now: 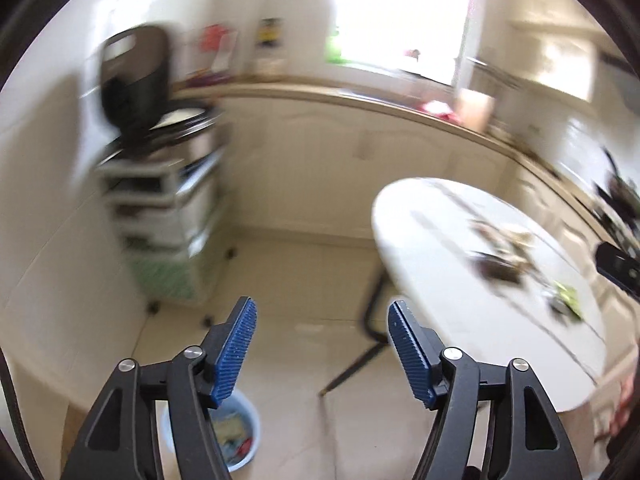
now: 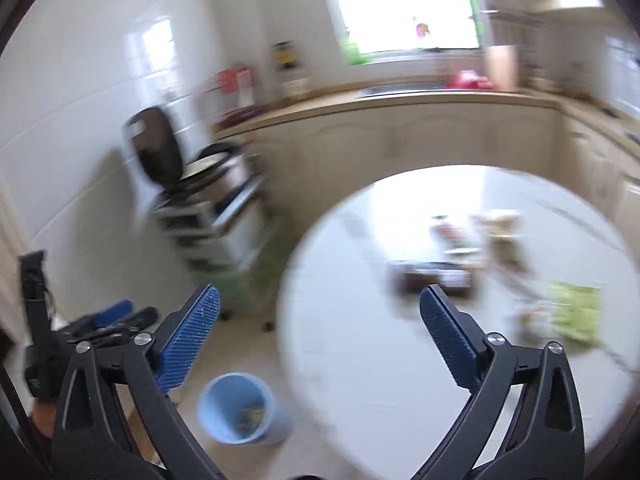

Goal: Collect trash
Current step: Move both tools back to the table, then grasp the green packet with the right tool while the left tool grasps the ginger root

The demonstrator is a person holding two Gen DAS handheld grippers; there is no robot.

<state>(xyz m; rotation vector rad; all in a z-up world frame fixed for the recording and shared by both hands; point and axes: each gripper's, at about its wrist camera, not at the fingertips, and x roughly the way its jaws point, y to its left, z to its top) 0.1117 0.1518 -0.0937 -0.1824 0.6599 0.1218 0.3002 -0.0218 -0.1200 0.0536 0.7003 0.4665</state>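
Both views are motion-blurred. My left gripper point(image 1: 322, 312) hangs open and empty over the tiled floor. A light blue bin point(image 1: 236, 436) with scraps inside sits below it on the floor. My right gripper point(image 2: 320, 300) is wide open with nothing between its pads, above the near edge of the round white table point(image 2: 360, 360). The same blue bin point(image 2: 240, 410) stands on the floor beside that table. Blurred trash lies on the table: a dark wrapper point(image 2: 432, 276), a green wrapper point(image 2: 576, 312) and pale crumpled pieces point(image 2: 500, 228). In the left wrist view this trash point(image 1: 504, 252) lies on the table point(image 1: 440, 264) to the right.
A white trolley point(image 1: 160, 208) with an open dark cooker point(image 1: 132, 80) on top stands against the tiled wall at left. A long counter point(image 2: 400, 98) with cabinets runs under a bright window. The left gripper point(image 2: 116, 320) shows at the right wrist view's left edge.
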